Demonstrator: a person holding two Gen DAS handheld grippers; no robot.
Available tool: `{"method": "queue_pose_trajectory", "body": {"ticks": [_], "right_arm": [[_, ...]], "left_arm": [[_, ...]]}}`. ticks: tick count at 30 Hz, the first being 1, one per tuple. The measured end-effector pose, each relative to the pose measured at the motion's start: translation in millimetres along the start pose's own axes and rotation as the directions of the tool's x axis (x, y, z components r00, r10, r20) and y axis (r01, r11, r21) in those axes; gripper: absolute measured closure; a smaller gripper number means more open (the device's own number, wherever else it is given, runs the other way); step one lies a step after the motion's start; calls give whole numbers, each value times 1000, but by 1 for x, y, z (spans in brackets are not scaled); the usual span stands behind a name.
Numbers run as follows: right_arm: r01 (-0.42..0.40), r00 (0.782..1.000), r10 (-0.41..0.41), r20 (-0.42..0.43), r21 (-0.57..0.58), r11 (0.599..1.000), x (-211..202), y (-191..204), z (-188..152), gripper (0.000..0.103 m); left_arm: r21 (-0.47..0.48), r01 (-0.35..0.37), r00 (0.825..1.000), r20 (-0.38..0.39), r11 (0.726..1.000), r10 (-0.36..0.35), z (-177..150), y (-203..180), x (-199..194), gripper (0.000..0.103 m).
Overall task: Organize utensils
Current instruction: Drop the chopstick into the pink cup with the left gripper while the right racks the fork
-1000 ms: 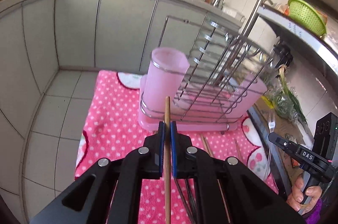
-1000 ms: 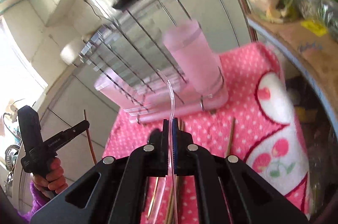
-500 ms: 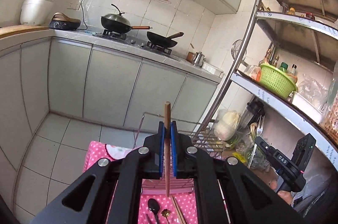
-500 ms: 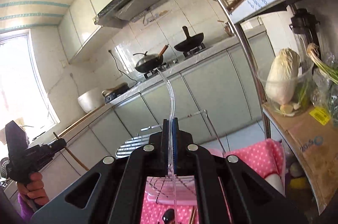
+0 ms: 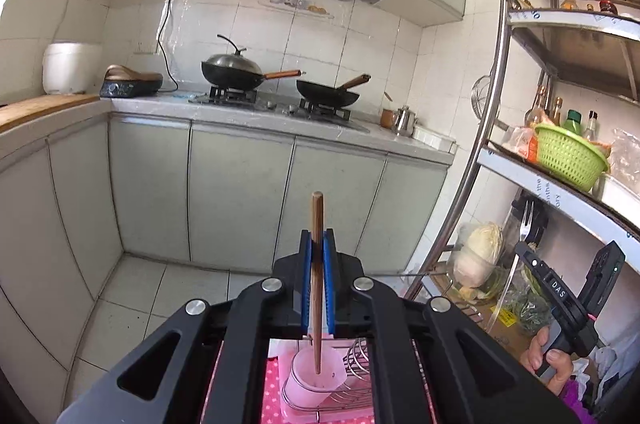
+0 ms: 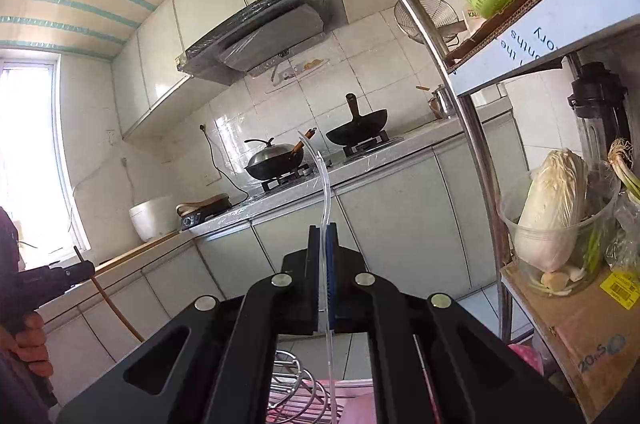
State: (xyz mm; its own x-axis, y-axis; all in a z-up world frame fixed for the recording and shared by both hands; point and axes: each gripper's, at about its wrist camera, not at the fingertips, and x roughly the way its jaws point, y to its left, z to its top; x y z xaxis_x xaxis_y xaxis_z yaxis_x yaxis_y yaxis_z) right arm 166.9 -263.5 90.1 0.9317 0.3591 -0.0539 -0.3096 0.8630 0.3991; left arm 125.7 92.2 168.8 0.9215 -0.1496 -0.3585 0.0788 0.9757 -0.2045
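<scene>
Left gripper [image 5: 317, 256]: blue-padded fingers [image 5: 306, 276] pinched tight on a wooden chopstick [image 5: 317, 264], held upright.
Wooden chopstick: top end stands above the fingertips; lower end hangs over the mouth of the pink utensil cup [image 5: 316, 378] — whether it touches the cup's inside I cannot tell.
Pink utensil cup: sits in the end of the wire dish rack [image 5: 354, 368], which stands on a pink tray over the pink polka-dot cloth [image 5: 272, 400].
Right gripper [image 6: 323, 264]: fingers clamped on a clear plastic utensil [image 6: 325, 192] — thin, curved, see-through; its upper end arcs above the fingertips, its lower part runs down toward the rack's wire loops [image 6: 298, 388].
Right hand [image 5: 546, 356]: seen from the left wrist view, low at the right edge, wrapped around the gripper handle beside the metal shelf unit [image 5: 478, 152].
Left hand [image 6: 28, 340]: at the left edge of the right wrist view, chopstick slanting down from its gripper.
</scene>
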Motion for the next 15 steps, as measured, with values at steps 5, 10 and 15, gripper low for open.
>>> {"method": "queue_pose_trajectory", "body": {"ticks": [5, 10, 15], "right_arm": [[42, 997, -41, -66, 14, 999, 16, -13, -27, 100], [76, 983, -65, -172, 58, 995, 23, -28, -51, 100], [104, 957, -77, -280, 82, 991, 27, -34, -66, 99]], "left_arm": [[-25, -2, 989, -145, 1000, -1, -35, 13, 46, 98], [-85, 10, 965, -260, 996, -32, -61, 28, 85, 98], [-118, 10, 967, -251, 993, -40, -63, 31, 95, 96]]}}
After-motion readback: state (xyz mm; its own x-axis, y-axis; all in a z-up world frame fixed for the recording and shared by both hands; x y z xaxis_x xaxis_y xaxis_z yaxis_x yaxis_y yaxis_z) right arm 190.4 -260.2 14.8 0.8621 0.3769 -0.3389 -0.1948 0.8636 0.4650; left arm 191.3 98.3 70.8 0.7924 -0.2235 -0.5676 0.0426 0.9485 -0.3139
